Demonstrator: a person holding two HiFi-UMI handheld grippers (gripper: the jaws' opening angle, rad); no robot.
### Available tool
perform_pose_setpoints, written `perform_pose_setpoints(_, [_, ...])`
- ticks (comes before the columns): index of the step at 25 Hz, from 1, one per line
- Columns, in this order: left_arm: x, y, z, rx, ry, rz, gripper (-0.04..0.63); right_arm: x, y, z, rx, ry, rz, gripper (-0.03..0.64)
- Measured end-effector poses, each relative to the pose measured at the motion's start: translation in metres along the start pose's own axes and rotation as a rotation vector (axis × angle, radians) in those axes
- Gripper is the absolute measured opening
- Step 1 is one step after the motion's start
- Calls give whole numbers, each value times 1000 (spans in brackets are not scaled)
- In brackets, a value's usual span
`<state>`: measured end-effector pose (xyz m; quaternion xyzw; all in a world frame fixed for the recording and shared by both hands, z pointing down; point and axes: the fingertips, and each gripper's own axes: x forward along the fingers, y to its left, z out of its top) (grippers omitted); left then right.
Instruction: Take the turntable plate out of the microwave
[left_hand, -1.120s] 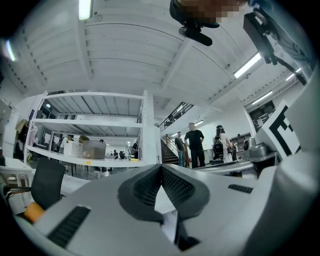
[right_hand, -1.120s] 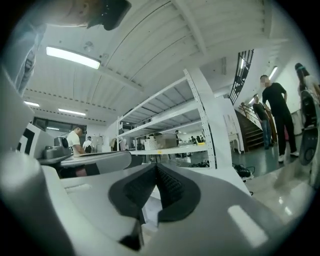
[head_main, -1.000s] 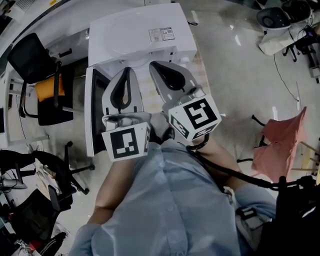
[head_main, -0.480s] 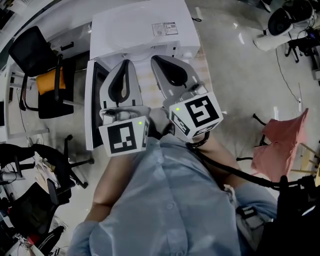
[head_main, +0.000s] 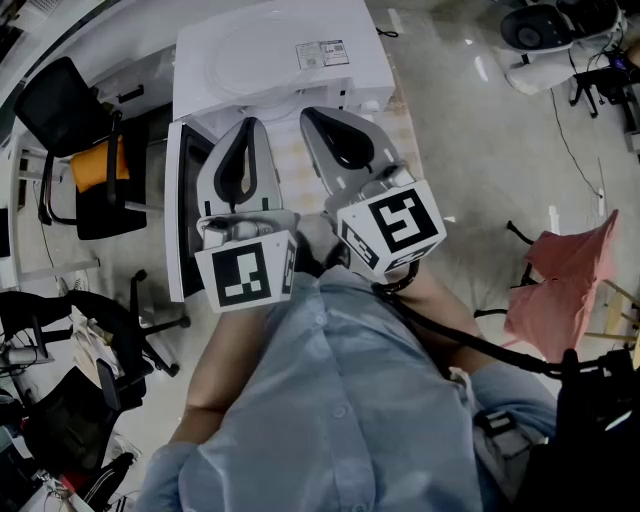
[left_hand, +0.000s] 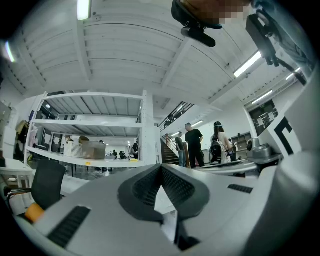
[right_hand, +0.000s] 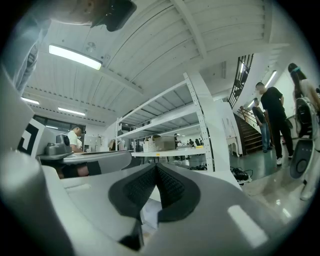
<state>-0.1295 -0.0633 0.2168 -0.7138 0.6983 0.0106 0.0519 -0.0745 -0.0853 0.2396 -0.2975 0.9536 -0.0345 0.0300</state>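
The white microwave (head_main: 280, 60) stands at the top of the head view, its door (head_main: 183, 215) swung open to the left. Its top hides the cavity, and the turntable plate is not visible inside. A faint round outline (head_main: 255, 50) shows on the microwave's top; I cannot tell what it is. My left gripper (head_main: 250, 125) and right gripper (head_main: 315, 118) are held side by side in front of the microwave, tips toward it. The left gripper (left_hand: 161, 167) and the right gripper (right_hand: 156, 167) are each shut with their pads together and nothing between them.
Black office chairs (head_main: 75, 150), one with an orange cushion, stand left of the microwave. A pink cloth (head_main: 560, 290) hangs at the right. The gripper views show white shelving (left_hand: 90, 125), a staircase and standing people (left_hand: 192, 145).
The head view shifted slightly. Both grippers stayed where they were, still shut.
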Motion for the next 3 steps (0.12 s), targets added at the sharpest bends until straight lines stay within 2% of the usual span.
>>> perform_pose_setpoints(3, [1, -1, 2, 0, -2, 1, 8, -1, 0, 2, -6, -4, 6, 0])
